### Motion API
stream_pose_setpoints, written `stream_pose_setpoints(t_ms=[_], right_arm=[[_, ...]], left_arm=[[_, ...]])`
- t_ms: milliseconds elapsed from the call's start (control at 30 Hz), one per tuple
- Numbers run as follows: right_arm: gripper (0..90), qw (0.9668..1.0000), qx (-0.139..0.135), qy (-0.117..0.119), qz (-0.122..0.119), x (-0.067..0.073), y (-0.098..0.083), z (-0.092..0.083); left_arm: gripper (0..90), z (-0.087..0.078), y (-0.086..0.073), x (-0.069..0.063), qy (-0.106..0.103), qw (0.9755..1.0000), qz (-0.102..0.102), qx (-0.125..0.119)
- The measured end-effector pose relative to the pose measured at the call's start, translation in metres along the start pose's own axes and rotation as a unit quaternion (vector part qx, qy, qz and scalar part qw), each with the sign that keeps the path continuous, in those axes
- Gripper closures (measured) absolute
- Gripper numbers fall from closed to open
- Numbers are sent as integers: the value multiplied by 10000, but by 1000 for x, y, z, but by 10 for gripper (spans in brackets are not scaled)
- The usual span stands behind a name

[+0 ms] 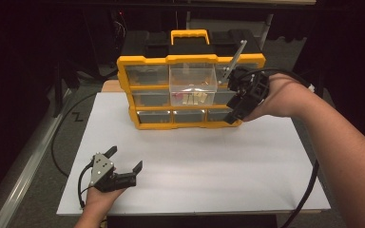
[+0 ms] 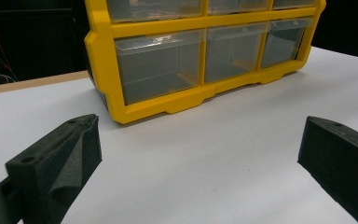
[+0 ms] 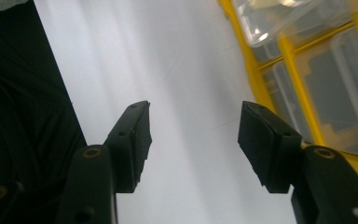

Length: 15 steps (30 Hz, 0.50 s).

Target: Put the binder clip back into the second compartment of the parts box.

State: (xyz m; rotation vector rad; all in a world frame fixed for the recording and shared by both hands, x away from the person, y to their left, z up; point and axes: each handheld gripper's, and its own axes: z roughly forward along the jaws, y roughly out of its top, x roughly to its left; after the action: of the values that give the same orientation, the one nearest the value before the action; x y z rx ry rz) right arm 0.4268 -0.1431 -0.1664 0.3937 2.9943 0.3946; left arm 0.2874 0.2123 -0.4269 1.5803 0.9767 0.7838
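**Right gripper open beside the organizer**

We hold the right gripper (image 1: 232,115) at the right end of the yellow organizer (image 1: 145,60), close to its lower corner, jaws apart and nothing between them. In the right gripper view we see white table (image 3: 168,56) between the pads, with the organizer's frame and clear drawers just beside the right jaw.

The organizer stands upright at the far side of the table. Its middle clear drawer (image 1: 192,78) is pulled out toward us, and small pale pieces (image 1: 192,98) lie in it.

Our left gripper (image 1: 123,159) rests near the table's front left, well apart from the organizer, jaws wide and empty, facing its bottom row of drawers (image 2: 158,65).
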Motion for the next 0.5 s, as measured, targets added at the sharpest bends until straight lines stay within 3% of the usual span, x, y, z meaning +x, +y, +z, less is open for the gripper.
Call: stream_pose_setpoints(t_ms=[500], right_arm=[[276,9998,69,147,91,4,-22,55]], left_arm=[[3,0,0,0,5,10000,10,5]])
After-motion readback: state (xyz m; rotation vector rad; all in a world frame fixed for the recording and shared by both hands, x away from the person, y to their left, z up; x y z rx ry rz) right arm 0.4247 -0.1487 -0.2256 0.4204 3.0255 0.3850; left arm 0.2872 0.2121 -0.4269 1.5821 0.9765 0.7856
